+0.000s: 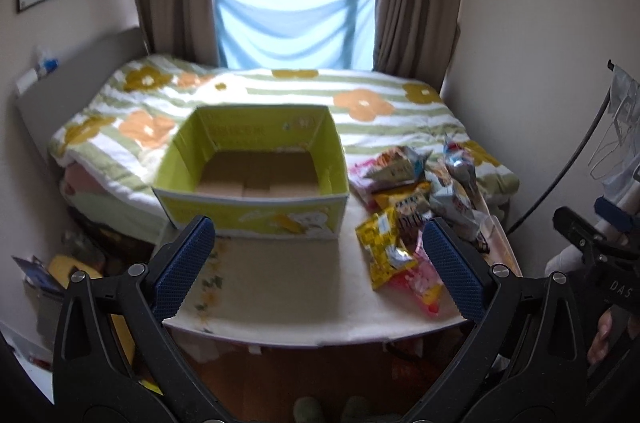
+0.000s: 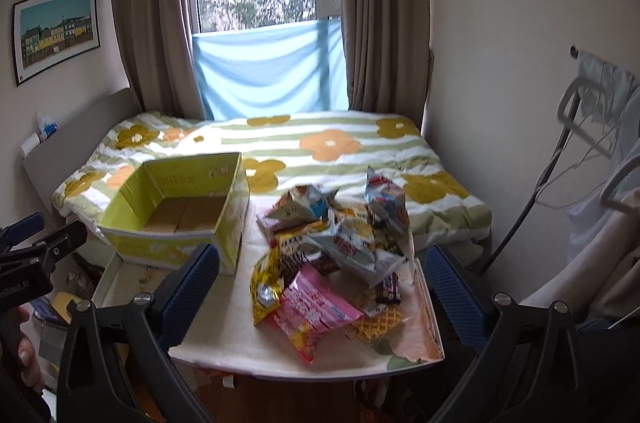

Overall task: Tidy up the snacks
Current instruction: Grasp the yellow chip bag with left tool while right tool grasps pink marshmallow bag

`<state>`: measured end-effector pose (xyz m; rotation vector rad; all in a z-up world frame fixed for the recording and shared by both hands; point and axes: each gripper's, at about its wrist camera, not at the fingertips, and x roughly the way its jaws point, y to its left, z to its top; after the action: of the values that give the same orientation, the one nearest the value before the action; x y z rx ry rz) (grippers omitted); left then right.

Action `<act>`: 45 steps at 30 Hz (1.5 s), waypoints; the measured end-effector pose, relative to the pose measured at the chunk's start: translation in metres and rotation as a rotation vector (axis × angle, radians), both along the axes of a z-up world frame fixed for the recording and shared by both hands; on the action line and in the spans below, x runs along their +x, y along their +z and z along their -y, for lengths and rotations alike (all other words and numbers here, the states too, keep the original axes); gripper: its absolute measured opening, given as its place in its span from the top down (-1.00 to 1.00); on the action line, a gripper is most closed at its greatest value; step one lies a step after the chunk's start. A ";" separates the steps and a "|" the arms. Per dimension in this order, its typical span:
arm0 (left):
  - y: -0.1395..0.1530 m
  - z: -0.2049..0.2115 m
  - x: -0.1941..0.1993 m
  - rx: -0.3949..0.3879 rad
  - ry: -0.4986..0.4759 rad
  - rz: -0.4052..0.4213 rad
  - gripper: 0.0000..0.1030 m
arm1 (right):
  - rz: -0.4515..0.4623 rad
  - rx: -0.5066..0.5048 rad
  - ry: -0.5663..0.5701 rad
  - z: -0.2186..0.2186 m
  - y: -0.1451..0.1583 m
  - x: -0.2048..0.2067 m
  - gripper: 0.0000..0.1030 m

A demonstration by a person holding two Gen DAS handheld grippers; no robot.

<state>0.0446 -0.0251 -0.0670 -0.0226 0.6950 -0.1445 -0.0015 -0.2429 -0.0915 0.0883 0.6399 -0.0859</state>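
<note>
Blue rubber pads line both hand-held grippers, and each is spread wide and empty. The left gripper [image 1: 318, 263] hovers above the near edge of a small white table [image 1: 280, 307], facing a green cardboard box [image 1: 256, 219] that stands open with nothing inside. The right gripper [image 2: 322, 293] faces the pile of snack packets [image 2: 332, 247] heaped on the table just right of the box. No packet is packed, so the sorting looks about to start; the next move probably calls for pinching a near packet, perhaps the pink packet [image 2: 316, 307]. Beyond lies a flowered bed [image 2: 328, 159]. Only the right view shows the waffle packet [image 2: 376, 319]; only the left shows the box's whole floor.
</note>
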 end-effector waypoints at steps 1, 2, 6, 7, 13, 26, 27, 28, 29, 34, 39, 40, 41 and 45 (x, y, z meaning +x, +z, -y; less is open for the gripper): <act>-0.007 0.003 0.003 -0.007 -0.004 -0.020 -0.99 | -0.013 0.013 0.004 0.003 -0.007 0.001 -0.99; -0.014 0.006 0.007 -0.010 -0.005 -0.044 -0.99 | -0.030 0.028 0.007 0.007 -0.016 0.003 -0.99; -0.044 0.019 0.029 -0.028 -0.037 -0.140 -0.99 | -0.109 0.088 0.005 0.016 -0.046 0.015 -0.99; -0.051 0.021 0.036 -0.037 -0.047 -0.165 -0.99 | -0.135 0.112 0.000 0.018 -0.056 0.019 -0.99; -0.103 0.033 0.088 -0.099 -0.125 -0.325 -0.99 | -0.239 0.227 -0.062 0.027 -0.100 0.041 -0.99; -0.213 0.067 0.170 -0.311 -0.237 -0.645 -0.94 | -0.381 0.455 -0.159 0.027 -0.191 0.079 -0.99; -0.219 0.070 0.173 -0.327 -0.242 -0.657 -0.93 | -0.383 0.461 -0.163 0.027 -0.194 0.081 -0.99; -0.224 0.072 0.177 -0.340 -0.244 -0.666 -0.89 | -0.386 0.466 -0.168 0.027 -0.196 0.081 -0.99; -0.229 0.074 0.180 -0.354 -0.247 -0.675 -0.85 | -0.387 0.471 -0.173 0.028 -0.200 0.083 -0.99; -0.244 0.084 0.194 -0.361 -0.253 -0.678 -0.67 | -0.394 0.475 -0.181 0.029 -0.210 0.088 -0.99; -0.248 0.095 0.203 -0.288 -0.270 -0.669 -0.48 | -0.391 0.487 -0.170 0.028 -0.220 0.098 -0.99; -0.250 0.097 0.203 -0.278 -0.269 -0.668 -0.47 | -0.391 0.489 -0.165 0.028 -0.221 0.099 -0.99; -0.251 0.098 0.203 -0.269 -0.266 -0.670 -0.46 | -0.391 0.490 -0.161 0.026 -0.222 0.101 -0.99; -0.255 0.106 0.200 -0.245 -0.279 -0.669 -0.27 | -0.396 0.485 -0.149 0.026 -0.227 0.099 -0.99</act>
<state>0.2445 -0.1311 -0.3225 -0.2164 1.3448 -0.5031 0.0978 -0.2686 -0.3183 0.5995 1.0403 -0.0911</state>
